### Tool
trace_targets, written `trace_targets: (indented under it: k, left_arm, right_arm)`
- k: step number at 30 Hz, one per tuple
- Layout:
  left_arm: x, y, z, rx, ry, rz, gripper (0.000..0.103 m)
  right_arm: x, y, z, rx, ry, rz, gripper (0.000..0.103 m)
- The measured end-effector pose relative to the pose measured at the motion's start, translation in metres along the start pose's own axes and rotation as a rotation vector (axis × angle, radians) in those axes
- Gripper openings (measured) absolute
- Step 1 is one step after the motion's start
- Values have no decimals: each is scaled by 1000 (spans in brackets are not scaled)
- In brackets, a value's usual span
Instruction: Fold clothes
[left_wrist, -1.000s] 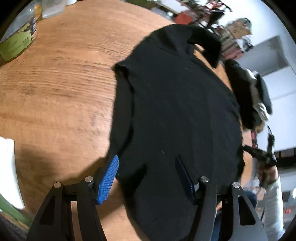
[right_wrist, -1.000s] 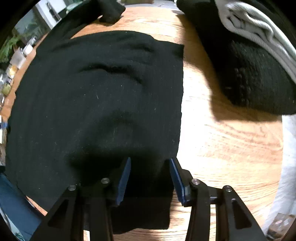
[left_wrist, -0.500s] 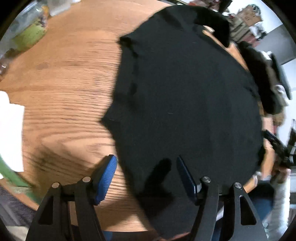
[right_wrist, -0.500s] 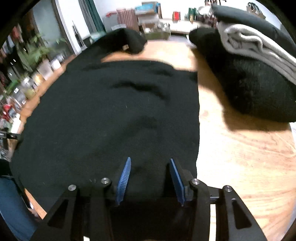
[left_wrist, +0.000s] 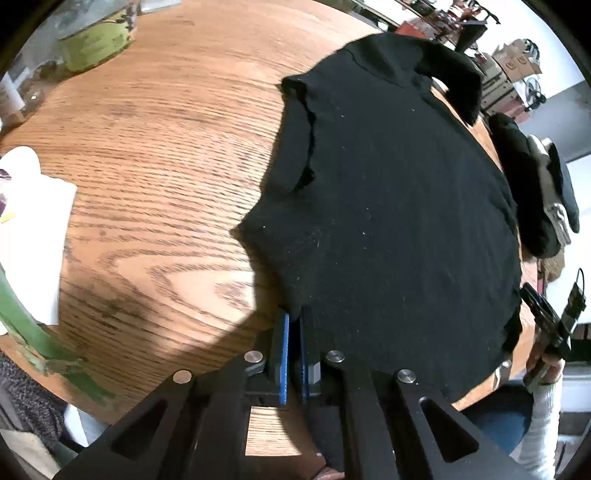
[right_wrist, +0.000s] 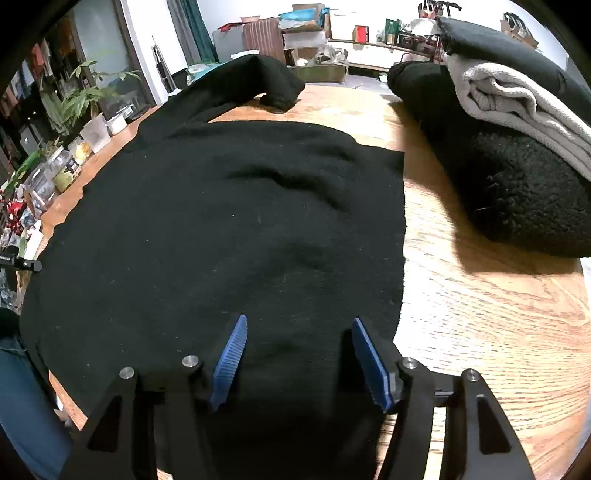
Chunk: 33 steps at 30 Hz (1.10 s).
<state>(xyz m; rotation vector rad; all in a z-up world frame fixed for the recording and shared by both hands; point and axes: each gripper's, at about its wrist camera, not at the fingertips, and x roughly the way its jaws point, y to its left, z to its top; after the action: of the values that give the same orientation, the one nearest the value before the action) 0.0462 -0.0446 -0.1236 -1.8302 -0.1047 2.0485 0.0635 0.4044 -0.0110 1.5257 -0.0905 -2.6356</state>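
Note:
A black sweater (left_wrist: 388, 206) lies spread on the round wooden table (left_wrist: 155, 155); it also fills the right wrist view (right_wrist: 229, 236). One sleeve (left_wrist: 295, 147) is folded along its left side, the other sleeve (right_wrist: 258, 79) curls at the far end. My left gripper (left_wrist: 293, 321) is shut on the sweater's near left edge. My right gripper (right_wrist: 297, 328) is open, its blue pads over the sweater's near hem by the right edge, holding nothing.
A stack of folded black and grey clothes (right_wrist: 509, 147) sits at the table's right; it also shows in the left wrist view (left_wrist: 535, 192). A green-labelled jar (left_wrist: 96, 48) and white paper (left_wrist: 33, 229) are at the left. Jars and plants (right_wrist: 74, 158) line the far left.
My left gripper closed on the sweater's left edge; it was open before. My right gripper opened wider and tilted up, so more of the room shows.

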Motion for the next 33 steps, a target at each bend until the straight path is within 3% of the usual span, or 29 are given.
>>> trace_targets:
  k: [2, 5, 7, 10, 12, 16, 20, 25, 29, 31, 33]
  left_arm:
    - [-1, 0, 0, -9, 0, 2, 5]
    - [-7, 0, 0, -37, -15, 28, 13]
    - [-18, -2, -1, -35, -38, 43, 33]
    - [-37, -14, 2, -25, -104, 21, 50]
    - [-31, -34, 12, 15, -94, 2, 58]
    - [-19, -74, 31, 93, -73, -36, 58]
    - [-8, -113, 52, 169, -54, -75, 58]
    - [-7, -134, 119, 175, -130, -98, 59]
    - [7, -119, 158, 87, -201, -112, 63]
    - [19, -102, 164, -9, -190, -110, 63]
    - [32, -98, 167, -12, -134, -112, 63]
  right_arm:
    - [3, -1, 2, -2, 2, 2, 65]
    - [9, 0, 6, -6, 4, 3, 66]
    - [21, -1, 10, -8, 8, -1, 67]
    - [29, -7, 14, 5, 11, -7, 68]
    - [32, -13, 16, 30, 17, -9, 68]
    - [39, -23, 18, 86, 44, -8, 69]
    - [44, -37, 15, 171, 78, 17, 80]
    - [39, -46, 23, 224, 148, 27, 81]
    - [19, -41, 59, 166, 201, -36, 84]
    - [16, -35, 86, 111, 252, -87, 90]
    - [20, -26, 120, 30, 311, -165, 91]
